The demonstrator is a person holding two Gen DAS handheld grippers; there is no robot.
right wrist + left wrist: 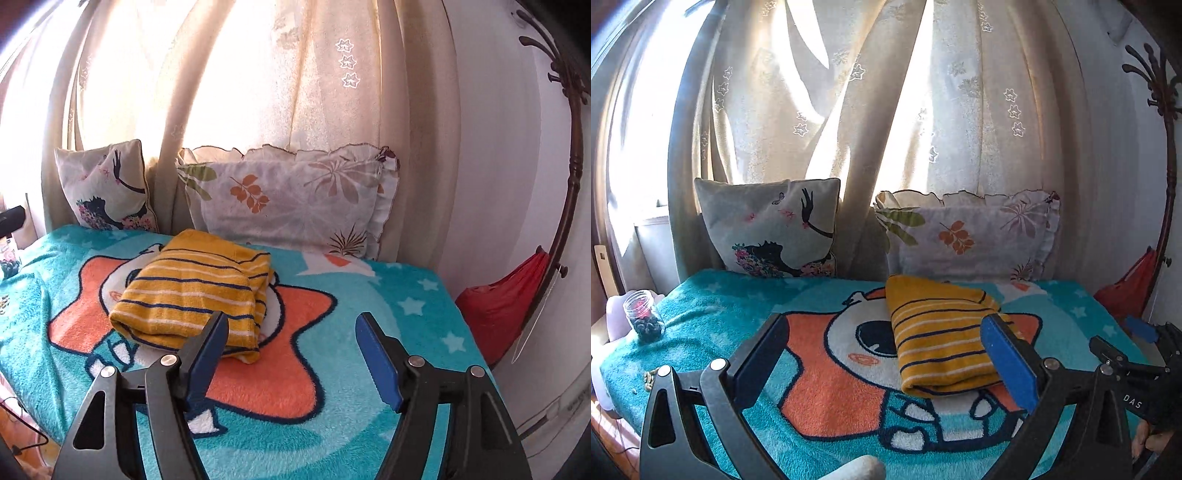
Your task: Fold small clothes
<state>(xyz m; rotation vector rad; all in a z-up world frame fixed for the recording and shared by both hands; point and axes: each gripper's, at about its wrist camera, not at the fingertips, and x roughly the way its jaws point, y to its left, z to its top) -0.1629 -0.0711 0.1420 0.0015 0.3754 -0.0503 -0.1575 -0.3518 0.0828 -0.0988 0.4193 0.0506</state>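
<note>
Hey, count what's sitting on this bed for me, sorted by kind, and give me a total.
Folded yellow striped garment: 1
Pillows: 2, silhouette cushion and leaf-print pillow
Glass jar: 1
Total: 4, all on the teal cartoon blanket

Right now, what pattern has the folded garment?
Mustard yellow garment with navy and white stripes; right wrist view shows it best.

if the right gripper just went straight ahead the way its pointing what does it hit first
Probably the teal blanket: the open right gripper points past the folded yellow striped garment, which lies left of its line. Farther on is the floral pillow; depth is unclear.
</note>
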